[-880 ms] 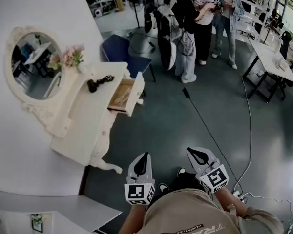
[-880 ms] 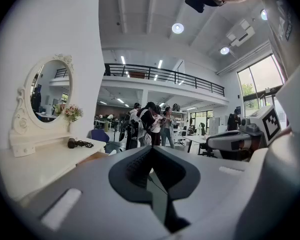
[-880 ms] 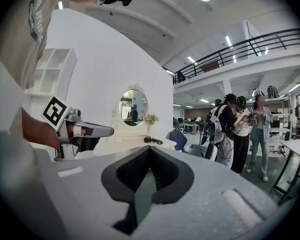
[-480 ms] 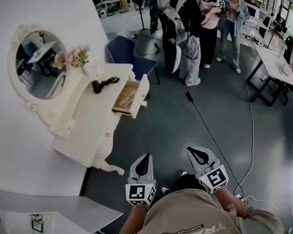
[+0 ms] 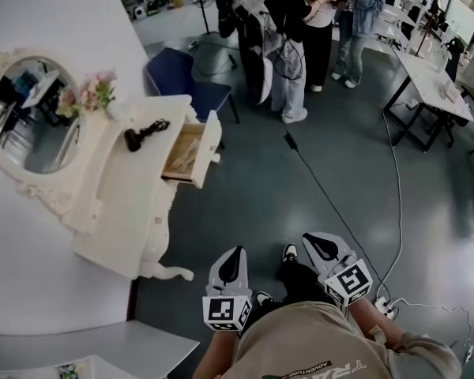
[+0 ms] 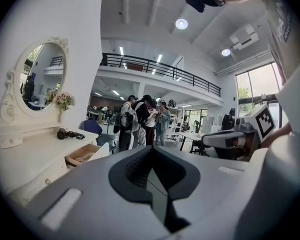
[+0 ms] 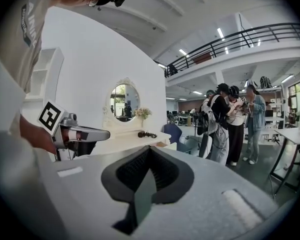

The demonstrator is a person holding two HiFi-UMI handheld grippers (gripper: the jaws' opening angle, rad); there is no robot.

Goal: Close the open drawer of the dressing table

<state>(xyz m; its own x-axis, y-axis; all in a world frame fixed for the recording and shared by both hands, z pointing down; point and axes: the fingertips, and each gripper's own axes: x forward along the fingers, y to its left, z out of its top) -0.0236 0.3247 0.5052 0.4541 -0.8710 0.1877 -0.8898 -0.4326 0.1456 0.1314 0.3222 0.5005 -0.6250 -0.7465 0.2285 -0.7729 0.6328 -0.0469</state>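
Drawer (image 5: 191,150) stands pulled out from the white desk (image 5: 130,188), well apart from the left gripper (image 5: 234,253) and right gripper (image 5: 311,241), both held low with fingers clenched on nothing. An off-centre shove could skew the drawer in its slot or rock the desk and topple the flowers (image 5: 95,91). Since half a second ago the desk has slid leftward in the head view, drawer just as open

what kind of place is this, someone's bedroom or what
Most likely a big open lab or workshop hall, not a home. The dressing table stands on a grey floor crossed by a cable, with long work tables nearby and a railed mezzanine overhead.
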